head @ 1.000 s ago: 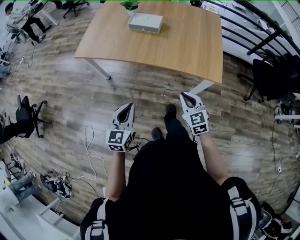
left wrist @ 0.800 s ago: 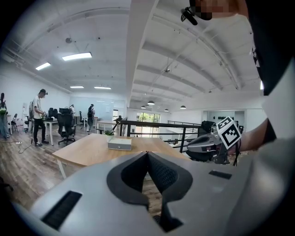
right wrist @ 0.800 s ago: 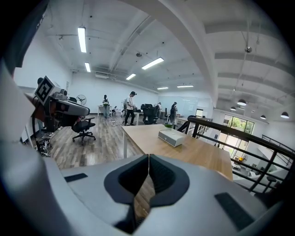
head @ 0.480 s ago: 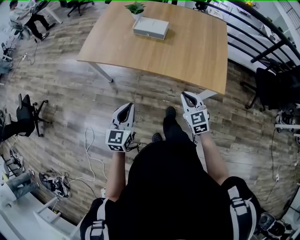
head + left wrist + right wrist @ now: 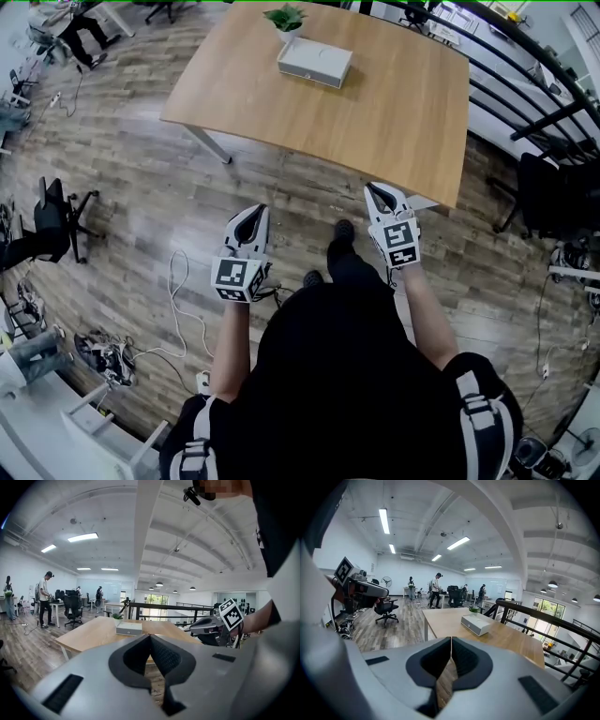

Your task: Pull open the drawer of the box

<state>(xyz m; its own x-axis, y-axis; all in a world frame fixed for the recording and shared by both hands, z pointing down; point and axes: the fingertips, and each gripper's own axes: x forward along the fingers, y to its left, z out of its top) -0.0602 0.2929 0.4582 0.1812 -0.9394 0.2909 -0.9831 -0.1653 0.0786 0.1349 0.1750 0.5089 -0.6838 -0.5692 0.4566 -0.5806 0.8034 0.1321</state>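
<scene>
The left gripper [image 5: 251,217], jaws closed on nothing, has the flat pale-grey rectangular box [image 5: 315,62] at one o'clock, far across the light wooden table [image 5: 394,112]. The right gripper [image 5: 379,193], also closed and empty, looks slightly nearer, with the box at eleven o'clock.

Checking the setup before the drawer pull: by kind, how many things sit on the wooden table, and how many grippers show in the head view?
drawer box: 1
potted plant: 1
grippers: 2 (left gripper, right gripper)
Total: 4
</scene>
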